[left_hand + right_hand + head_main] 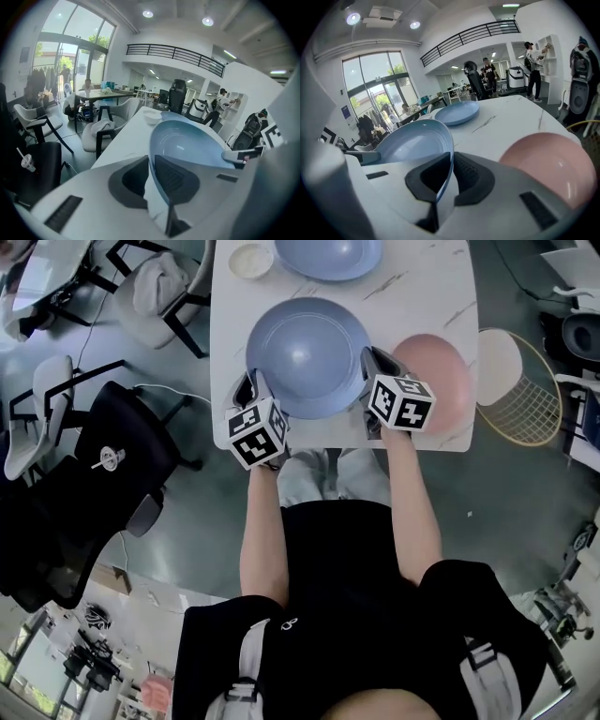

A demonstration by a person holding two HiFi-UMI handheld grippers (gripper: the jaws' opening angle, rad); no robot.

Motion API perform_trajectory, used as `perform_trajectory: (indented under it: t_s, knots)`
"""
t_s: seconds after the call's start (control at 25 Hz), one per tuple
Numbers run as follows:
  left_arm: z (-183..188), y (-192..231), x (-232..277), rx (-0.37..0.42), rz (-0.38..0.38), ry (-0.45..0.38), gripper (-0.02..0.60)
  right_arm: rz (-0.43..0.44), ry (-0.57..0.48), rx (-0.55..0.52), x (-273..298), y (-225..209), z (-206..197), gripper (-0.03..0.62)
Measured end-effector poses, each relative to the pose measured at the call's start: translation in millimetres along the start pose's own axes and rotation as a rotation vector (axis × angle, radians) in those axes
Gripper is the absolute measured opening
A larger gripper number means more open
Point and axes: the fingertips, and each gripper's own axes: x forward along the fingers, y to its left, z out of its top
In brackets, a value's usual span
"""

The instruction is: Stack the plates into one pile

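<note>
White marble table holds the plates. The left gripper at eight o'clock and the right gripper at four clamp nearly closed on the near blue plate by its rim, probably to carry it level to the far blue plate at twelve.

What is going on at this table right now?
A person holds a gripper in each hand. The left gripper and right gripper are clamped on opposite sides of the near blue plate. A pink plate lies to its right; a second blue plate and a small white dish sit at the far end of the table. Nothing is stacked yet.
</note>
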Motion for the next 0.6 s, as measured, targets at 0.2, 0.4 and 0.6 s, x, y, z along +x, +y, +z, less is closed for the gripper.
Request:
perform_trajectory:
  t_s: [0.2,0.4,0.6]
  knots:
    - [6.6,-58.8,11.8,0.069,-0.075,-0.001,0.055,-0.069,-0.052,0.053,-28.4,-52.2,11.3,0.029]
    - [-1.4,-123.0,25.2,0.143,-0.165,0.019,0.055,-0.155,-0.087,0.121,-63.7,-111.2,4.5,0.029]
    - [-17.7,-178.5,34.1,0.213,-0.249,0.062,0.057,-0.246,-0.104,0.191,-98.6,-160.5,-10.5,0.029]
